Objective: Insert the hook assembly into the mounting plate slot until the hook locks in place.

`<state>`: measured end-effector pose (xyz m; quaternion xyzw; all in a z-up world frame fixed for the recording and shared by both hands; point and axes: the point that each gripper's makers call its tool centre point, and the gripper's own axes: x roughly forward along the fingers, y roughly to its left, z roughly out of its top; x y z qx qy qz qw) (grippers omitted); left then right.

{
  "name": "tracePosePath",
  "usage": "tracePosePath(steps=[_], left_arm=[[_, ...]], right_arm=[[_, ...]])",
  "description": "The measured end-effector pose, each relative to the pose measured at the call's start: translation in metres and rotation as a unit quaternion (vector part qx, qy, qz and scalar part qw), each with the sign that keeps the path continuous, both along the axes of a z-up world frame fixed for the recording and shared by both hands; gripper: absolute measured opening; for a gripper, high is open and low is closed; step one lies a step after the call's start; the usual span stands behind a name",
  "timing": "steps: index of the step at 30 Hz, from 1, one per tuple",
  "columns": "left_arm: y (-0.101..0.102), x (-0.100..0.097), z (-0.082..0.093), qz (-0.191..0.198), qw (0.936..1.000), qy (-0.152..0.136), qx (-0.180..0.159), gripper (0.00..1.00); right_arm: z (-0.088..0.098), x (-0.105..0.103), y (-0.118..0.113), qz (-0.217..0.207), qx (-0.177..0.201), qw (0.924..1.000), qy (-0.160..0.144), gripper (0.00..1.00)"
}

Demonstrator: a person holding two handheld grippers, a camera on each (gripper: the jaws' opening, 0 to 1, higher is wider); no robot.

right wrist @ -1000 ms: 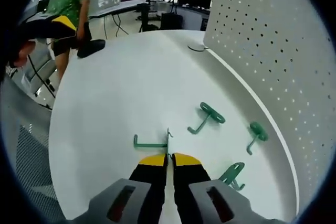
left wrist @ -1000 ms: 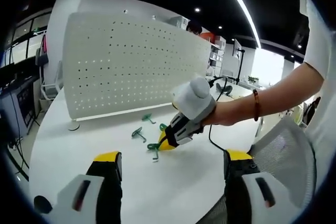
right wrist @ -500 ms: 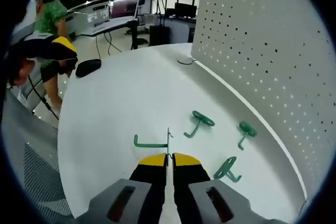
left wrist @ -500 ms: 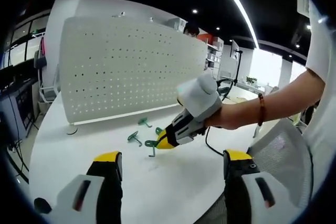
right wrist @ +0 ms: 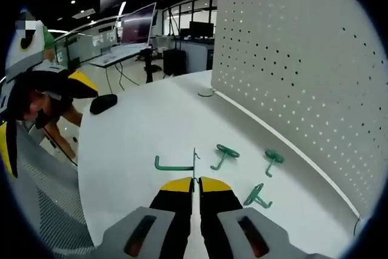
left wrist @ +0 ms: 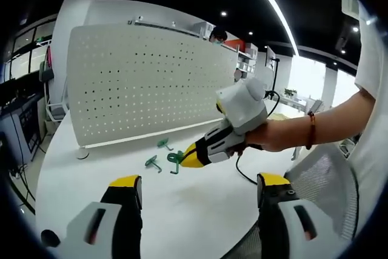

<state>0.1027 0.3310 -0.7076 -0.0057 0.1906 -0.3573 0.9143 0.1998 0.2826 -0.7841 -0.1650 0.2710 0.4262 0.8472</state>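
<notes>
While the white perforated mounting plate (right wrist: pixel 303 71) stands upright along the far edge of the tabletop (right wrist: pixel 139 131), we hold our right tongs (right wrist: pixel 195 181) clenched on a green hook (right wrist: pixel 174 165), raised above the surface; its arm juts left from the tips. Three more green hooks (right wrist: pixel 225 153) lie near the plate's foot. Our left tongs (left wrist: pixel 197 189) stand released, well apart.

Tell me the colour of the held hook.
Green hook; clearest in the right gripper view.
</notes>
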Motion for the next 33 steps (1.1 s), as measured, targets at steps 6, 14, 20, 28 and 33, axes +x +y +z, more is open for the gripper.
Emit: tracePosePath(steps=[6,14,20,28,33], left_arm=[[-0.001,-0.005,0.009,0.014,0.9998,-0.007,-0.012,0.79],[-0.005,-0.005,0.027,0.033,0.9981,-0.020,-0.047,0.75],[-0.014,-0.012,0.027,0.038,0.9975,0.004,-0.060,0.77],[-0.027,-0.016,0.031,0.035,0.9960,0.010,-0.082,0.74],[-0.035,-0.016,0.034,0.041,0.9925,0.032,-0.111,0.69]], right_arm=[[0.016,-0.005,-0.001,-0.010,0.028,0.9995,-0.013,0.02],[0.034,-0.017,-0.005,-0.010,0.053,0.9983,-0.023,0.02],[0.050,-0.025,-0.009,-0.015,0.071,0.9967,-0.038,0.02],[0.069,-0.034,-0.016,-0.022,0.096,0.9935,-0.056,0.02],[0.078,-0.040,-0.020,-0.024,0.117,0.9909,-0.061,0.02]])
